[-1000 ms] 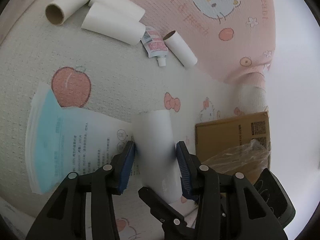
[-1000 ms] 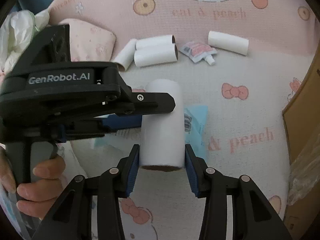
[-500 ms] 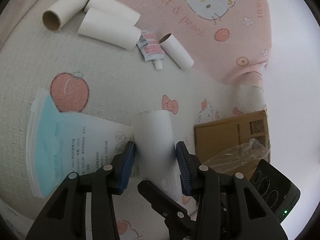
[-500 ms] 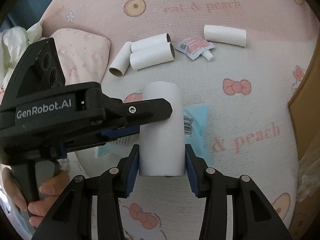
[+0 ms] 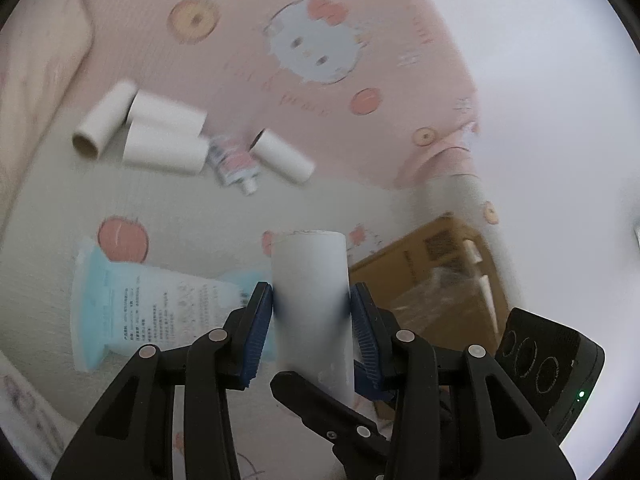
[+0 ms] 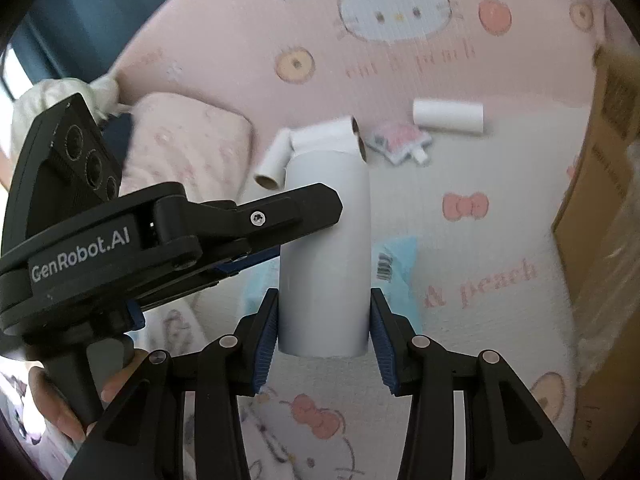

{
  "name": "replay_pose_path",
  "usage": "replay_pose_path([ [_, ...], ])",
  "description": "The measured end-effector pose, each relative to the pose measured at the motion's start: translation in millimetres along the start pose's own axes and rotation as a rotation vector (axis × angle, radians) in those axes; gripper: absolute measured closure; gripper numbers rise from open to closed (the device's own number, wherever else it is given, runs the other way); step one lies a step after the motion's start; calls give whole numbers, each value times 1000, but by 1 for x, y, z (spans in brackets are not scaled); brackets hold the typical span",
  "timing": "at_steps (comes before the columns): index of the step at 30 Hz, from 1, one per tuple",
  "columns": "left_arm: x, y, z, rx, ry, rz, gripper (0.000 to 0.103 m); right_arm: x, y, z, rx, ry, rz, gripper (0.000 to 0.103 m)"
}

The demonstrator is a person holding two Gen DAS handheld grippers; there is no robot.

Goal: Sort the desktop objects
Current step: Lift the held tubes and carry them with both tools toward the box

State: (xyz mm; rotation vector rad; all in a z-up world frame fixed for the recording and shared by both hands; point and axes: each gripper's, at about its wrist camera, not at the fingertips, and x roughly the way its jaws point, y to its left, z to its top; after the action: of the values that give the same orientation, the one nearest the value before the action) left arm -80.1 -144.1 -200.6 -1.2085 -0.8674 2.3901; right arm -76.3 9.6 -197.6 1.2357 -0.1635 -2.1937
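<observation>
Five paper rolls [image 5: 308,280], two pouches [image 5: 234,160], one box [image 5: 432,268].

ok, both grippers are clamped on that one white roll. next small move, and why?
Probably carry the white roll across to the cardboard box with both grippers together. The left gripper and right gripper each press their pads on it, and it looks clear of the bedspread. The other rolls lie loose further back, so the box seems the likely bin.

Black plastic left gripper [image 6: 320,220] with white "GenRobot.AI" lettering, 1 silver screw, 3 round lenses on its block; right gripper [image 6: 324,344] black too, ribbed blue pads [image 6: 266,344], silver rivets; bare fingers [image 6: 60,412] round handle
</observation>
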Motion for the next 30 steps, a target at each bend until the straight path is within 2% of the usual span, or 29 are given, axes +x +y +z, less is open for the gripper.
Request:
replay_pose_path([
  [8, -31, -61, 4, 121, -65, -5, 58, -58, 9, 8, -1, -118, 41, 62],
  [15, -34, -97, 0, 175, -55, -22, 58, -91, 3, 7, -13, -169, 32, 62],
  [19, -30, -123, 4, 217, -52, -42, 58, -112, -5, 9, -8, -201, 15, 62],
  [24, -15, -151, 7, 267, -19, -28, 58, -130, -21, 12, 9, -244, -12, 62],
  [28, -5, -175, 5, 292, -16, -74, 58, -150, -33, 14, 14, -276, -43, 62],
  [30, 4, -186, 4, 302, 0, -70, 58, -160, -41, 16, 22, -283, -55, 62],
])
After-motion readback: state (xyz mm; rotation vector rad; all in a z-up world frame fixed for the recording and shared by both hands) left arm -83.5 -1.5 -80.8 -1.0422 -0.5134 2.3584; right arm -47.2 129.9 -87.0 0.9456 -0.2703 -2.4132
